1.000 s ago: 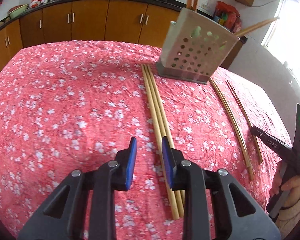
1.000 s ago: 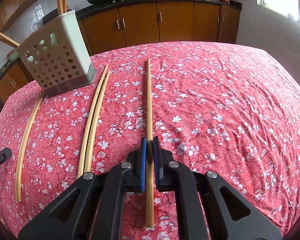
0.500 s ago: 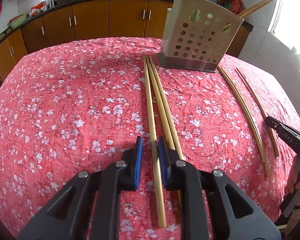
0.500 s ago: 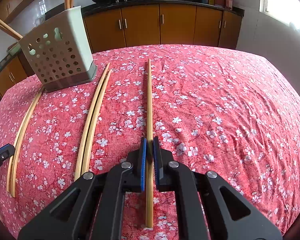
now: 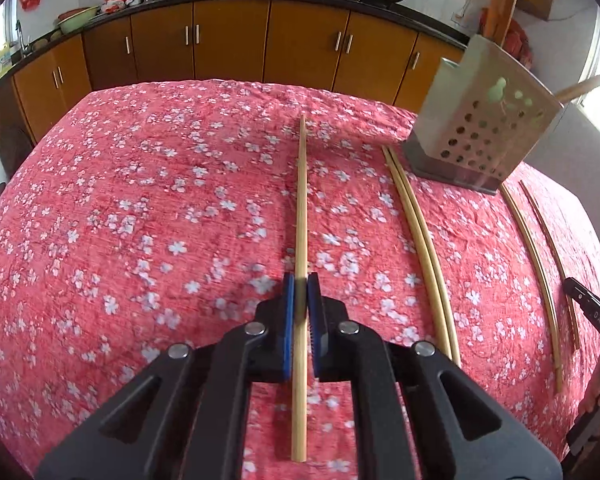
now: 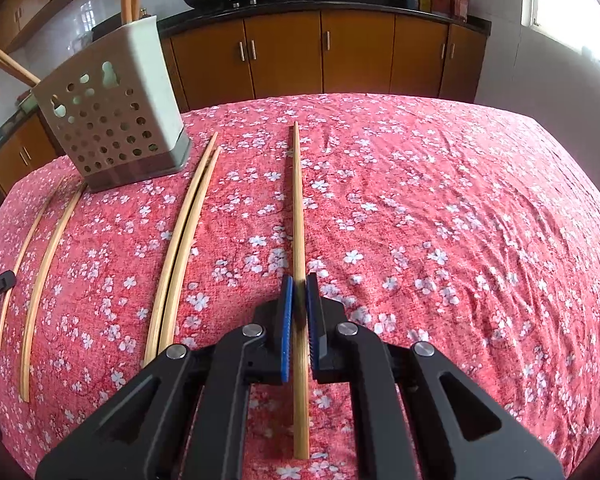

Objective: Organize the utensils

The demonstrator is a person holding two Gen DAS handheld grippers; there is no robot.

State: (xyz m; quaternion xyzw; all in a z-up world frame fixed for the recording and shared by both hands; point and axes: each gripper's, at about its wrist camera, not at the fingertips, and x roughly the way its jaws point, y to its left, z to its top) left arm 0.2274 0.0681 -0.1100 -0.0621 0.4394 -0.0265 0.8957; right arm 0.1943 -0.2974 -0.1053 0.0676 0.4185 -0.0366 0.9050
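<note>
A long bamboo chopstick [image 5: 302, 200] runs away from me over the red flowered cloth. My left gripper [image 5: 301, 292] is closing on it, and its blue pads press the stick near its near end. A pair of chopsticks [image 5: 420, 240] lies just to its right. Another chopstick [image 6: 298, 208] is clamped in the shut right gripper [image 6: 299, 292]. The perforated grey utensil holder [image 5: 484, 136] stands at the back between the two hands, also seen as the holder [image 6: 112, 120], with several sticks standing in it.
More chopsticks [image 5: 536, 256] lie right of the holder, by the other gripper [image 5: 588, 304] and a hand at the edge. A pair [image 6: 184, 232] and further sticks [image 6: 48, 264] lie on the cloth. Wooden cabinets [image 6: 284, 60] line the far wall.
My left gripper slid over the leftmost of three chopsticks, closed on it and drew it left, away from the other two. The right gripper kept its grip and stayed put.
</note>
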